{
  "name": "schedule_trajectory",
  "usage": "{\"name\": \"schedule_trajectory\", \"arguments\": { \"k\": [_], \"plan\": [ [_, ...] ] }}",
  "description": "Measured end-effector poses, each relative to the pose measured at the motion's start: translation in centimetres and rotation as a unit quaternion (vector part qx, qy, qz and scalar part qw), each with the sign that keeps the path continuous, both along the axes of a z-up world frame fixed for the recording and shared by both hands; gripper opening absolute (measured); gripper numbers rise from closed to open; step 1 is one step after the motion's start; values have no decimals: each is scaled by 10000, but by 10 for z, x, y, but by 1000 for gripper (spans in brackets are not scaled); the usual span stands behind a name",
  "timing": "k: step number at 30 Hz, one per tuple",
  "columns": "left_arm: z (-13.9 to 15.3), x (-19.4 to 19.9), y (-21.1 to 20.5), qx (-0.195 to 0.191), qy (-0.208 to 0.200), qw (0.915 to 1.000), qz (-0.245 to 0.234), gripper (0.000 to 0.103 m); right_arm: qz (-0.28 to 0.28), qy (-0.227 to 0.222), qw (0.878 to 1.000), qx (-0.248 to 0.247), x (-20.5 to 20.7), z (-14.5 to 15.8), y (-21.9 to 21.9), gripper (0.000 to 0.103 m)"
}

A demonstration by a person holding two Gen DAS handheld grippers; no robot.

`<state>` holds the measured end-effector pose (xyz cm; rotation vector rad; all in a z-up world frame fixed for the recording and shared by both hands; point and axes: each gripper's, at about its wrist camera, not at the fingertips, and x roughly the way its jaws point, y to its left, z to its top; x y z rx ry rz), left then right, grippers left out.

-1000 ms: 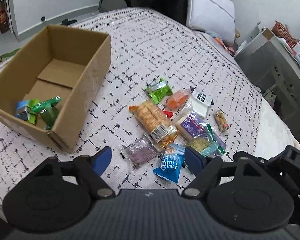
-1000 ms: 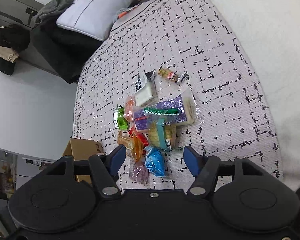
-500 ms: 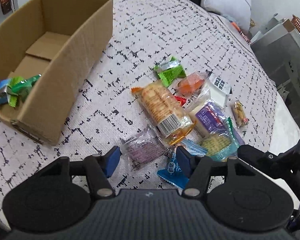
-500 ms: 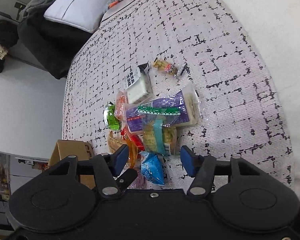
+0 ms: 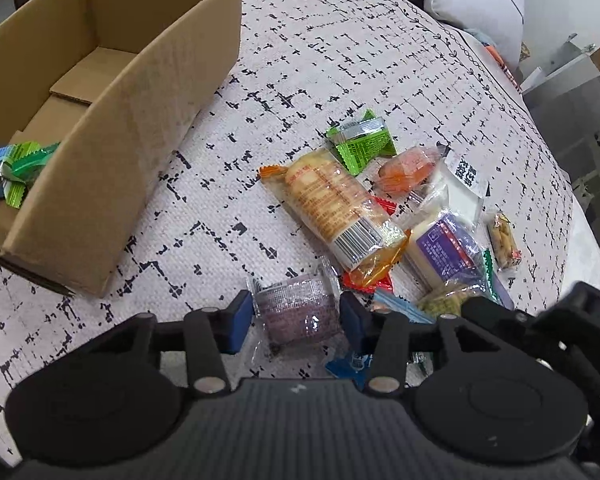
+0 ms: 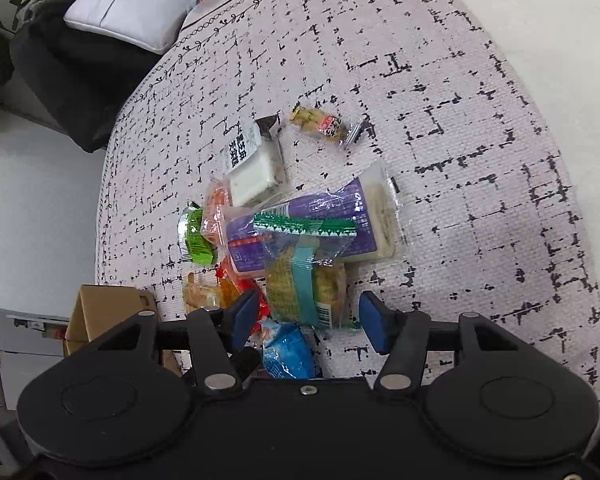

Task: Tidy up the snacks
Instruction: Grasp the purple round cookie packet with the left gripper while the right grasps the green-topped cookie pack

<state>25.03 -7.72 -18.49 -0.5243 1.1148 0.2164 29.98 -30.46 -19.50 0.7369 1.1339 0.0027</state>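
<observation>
Purple snack packet between parted left claw fingers

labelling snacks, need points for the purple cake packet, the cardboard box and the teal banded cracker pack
purple cake packet [image 5: 296, 312], left wrist view, middle of the clear wrapper.
cardboard box [image 5: 140, 120], left wrist view, outer side wall.
teal banded cracker pack [image 6: 302, 284], right wrist view, on the teal band.

Each black tool has 2 blue-padded fingers and silver screws.
</observation>
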Motion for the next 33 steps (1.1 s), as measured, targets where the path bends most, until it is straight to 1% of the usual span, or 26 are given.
{"name": "schedule_trajectory", "arguments": {
  "k": [2, 6, 7, 8, 9, 11, 13, 20, 26, 33],
  "plan": [
    [3, -1, 0, -1, -13, 10000, 0, 41, 26, 21, 10000, -45, 3, -3, 4, 55],
    [9, -7, 3, -27, -24, 10000, 20, 38, 78, 69, 9998, -162, 7, -9, 11, 54],
    [11, -8, 3, -33, -39, 10000, 27, 38, 107, 86, 9997, -179, 7, -10, 12, 44],
    [14, -10, 4, -27, -62, 10000, 27, 38, 141, 73, 9997, -158, 7, -11, 13, 37],
    [17, -12, 4, -14, -90, 10000, 24, 37, 152, 53, 9998, -154, 6, -11, 13, 36],
    [25, -16, 5, 2, -149, 9999, 19, 37, 157, -36, 9998, -153, 3, -6, 12, 28],
    [32, -20, 7, 16, -213, 9998, 26, 37, 169, -159, 9997, -115, -1, 0, 12, 26],
    [59, -37, 14, 60, -457, 9989, 109, 37, 288, -446, 9986, 54, -15, 19, 13, 25],
    [83, -55, 29, 107, -642, 9975, 263, 37, 411, -573, 9973, 211, -24, 30, 15, 25],
    [102, -70, 43, 179, -797, 9958, 425, 37, 574, -782, 9944, 415, -31, 43, 20, 25]
  ]
}}
